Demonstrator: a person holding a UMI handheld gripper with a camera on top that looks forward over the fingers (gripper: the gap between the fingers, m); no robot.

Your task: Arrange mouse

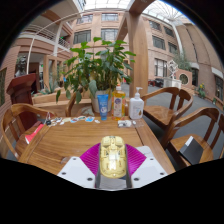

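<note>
Yellowish computer mouse sits clamped between the gripper's magenta pads above a wooden table; pickup looks done, placement not yet.

So it's a round wooden table with a warm brown plank top. At its far side sit a leafy green potted plant, a blue cup, a yellow-labelled carton and a clear plastic bottle. Some small red and white bits lie nearer the left rim.
</note>
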